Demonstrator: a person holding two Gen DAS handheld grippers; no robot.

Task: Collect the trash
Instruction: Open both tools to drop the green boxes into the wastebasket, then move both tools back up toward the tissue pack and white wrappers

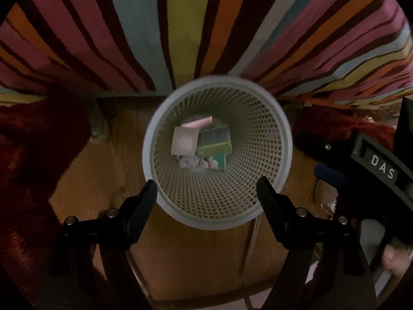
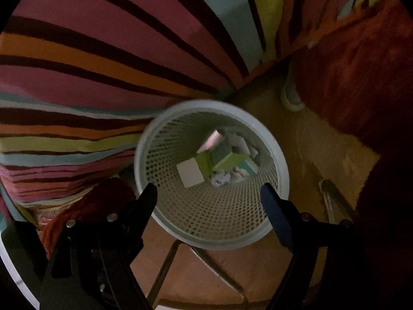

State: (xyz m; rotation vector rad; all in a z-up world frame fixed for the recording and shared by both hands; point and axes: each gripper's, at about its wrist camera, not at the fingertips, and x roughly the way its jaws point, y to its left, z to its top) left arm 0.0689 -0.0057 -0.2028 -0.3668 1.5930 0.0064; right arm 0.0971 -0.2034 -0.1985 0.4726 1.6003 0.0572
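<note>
A white mesh wastebasket [image 1: 147, 152] [image 2: 136, 160] stands on the wooden floor, and both views look straight down into it. At its bottom lie a white box [image 1: 184, 140] [image 2: 191, 173], a green box [image 1: 214, 142] [image 2: 219, 159], a pink piece [image 1: 197, 123] and crumpled paper [image 1: 187, 161] [image 2: 219, 179]. My left gripper [image 1: 206, 184] hangs open above the near rim with nothing between its fingers. My right gripper [image 2: 209, 188] is open and empty too, above the same rim. Its body [image 1: 374, 168] shows at the right of the left wrist view, held by a hand [image 1: 395, 258].
A striped, many-coloured cloth [image 1: 180, 25] [image 2: 103, 51] hangs close behind the basket. Dark red shaggy rug [image 1: 25, 168] [image 2: 361, 64] lies on both sides. A thin cable [image 1: 251, 245] runs over the wooden floor [image 1: 193, 258] by the basket. A pale round furniture foot [image 2: 291, 95] stands near.
</note>
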